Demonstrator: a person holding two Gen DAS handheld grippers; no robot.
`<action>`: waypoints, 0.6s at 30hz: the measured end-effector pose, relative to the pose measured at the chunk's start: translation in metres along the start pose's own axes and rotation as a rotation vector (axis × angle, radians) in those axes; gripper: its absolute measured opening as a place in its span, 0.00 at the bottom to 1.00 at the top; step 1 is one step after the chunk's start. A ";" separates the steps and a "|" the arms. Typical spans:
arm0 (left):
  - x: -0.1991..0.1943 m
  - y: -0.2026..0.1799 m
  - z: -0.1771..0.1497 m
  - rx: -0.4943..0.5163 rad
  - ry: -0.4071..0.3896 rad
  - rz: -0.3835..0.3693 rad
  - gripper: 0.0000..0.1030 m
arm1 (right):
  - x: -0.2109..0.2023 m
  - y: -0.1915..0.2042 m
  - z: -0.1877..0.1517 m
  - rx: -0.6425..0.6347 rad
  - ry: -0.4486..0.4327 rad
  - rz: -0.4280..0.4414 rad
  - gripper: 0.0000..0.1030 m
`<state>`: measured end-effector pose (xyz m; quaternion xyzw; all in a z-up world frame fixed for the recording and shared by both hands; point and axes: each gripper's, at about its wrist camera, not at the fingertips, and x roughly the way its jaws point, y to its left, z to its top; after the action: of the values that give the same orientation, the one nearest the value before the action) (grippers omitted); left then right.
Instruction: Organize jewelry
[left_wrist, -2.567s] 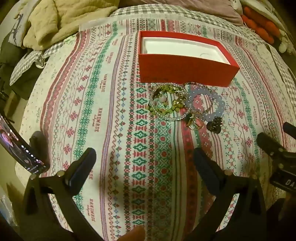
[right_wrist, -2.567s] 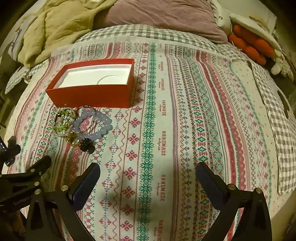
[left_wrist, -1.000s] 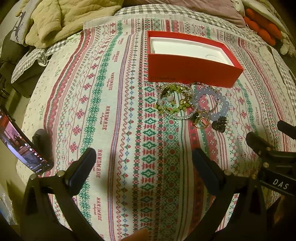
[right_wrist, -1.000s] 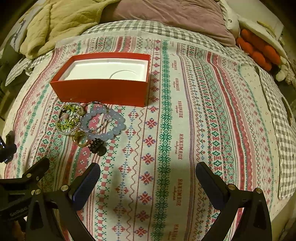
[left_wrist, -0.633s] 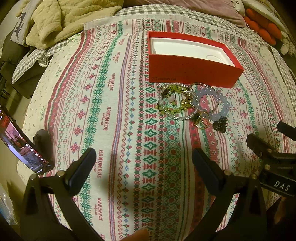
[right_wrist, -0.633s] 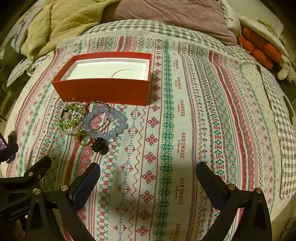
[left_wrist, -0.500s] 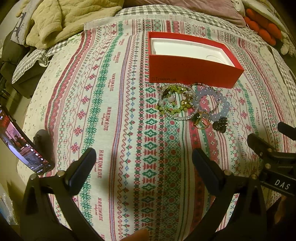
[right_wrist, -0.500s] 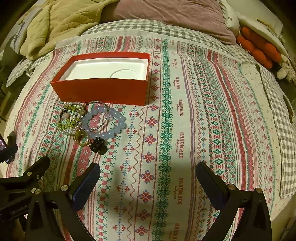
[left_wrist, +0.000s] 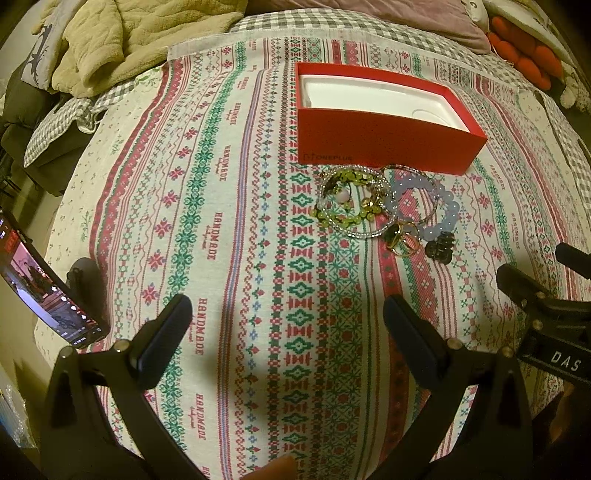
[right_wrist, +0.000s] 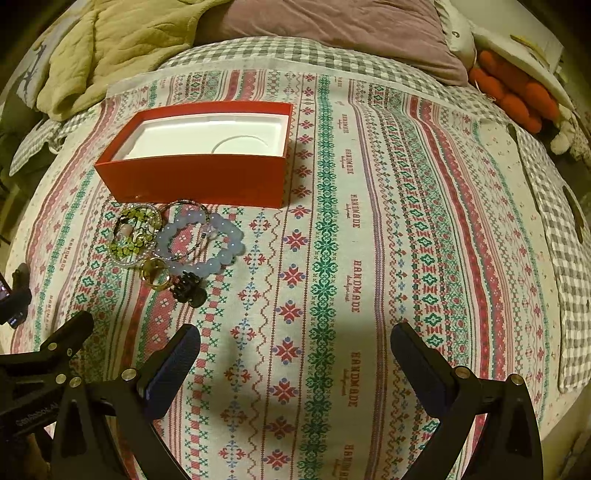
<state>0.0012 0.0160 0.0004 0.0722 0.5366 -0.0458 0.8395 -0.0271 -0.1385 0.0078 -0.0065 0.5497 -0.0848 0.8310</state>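
A red box with a white insert stands open on the patterned bedspread; it also shows in the right wrist view. In front of it lies a pile of jewelry: a green bead bracelet, a pale blue bead bracelet, a gold ring and a small dark clip. In the right wrist view the blue bracelet, gold ring and clip lie left of centre. My left gripper is open and empty, short of the pile. My right gripper is open and empty, right of the pile.
A phone on a stand sits at the left edge of the bed. A beige blanket and a mauve pillow lie at the back. Orange plush toys sit at the back right.
Both grippers have drifted slightly toward the box and jewelry, which now sit a little closer in the views. Both stay open and empty.
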 end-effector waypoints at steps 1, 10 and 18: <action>0.000 0.000 0.000 0.000 0.000 0.001 1.00 | 0.000 0.000 0.000 0.000 0.000 0.000 1.00; 0.000 0.002 0.000 0.001 0.000 0.001 1.00 | 0.000 0.000 0.000 -0.002 0.000 -0.001 1.00; 0.001 0.003 0.000 -0.004 0.004 0.001 1.00 | 0.003 -0.001 0.001 -0.003 0.003 -0.021 1.00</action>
<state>0.0017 0.0190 -0.0005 0.0710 0.5383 -0.0441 0.8386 -0.0254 -0.1401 0.0055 -0.0132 0.5512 -0.0928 0.8291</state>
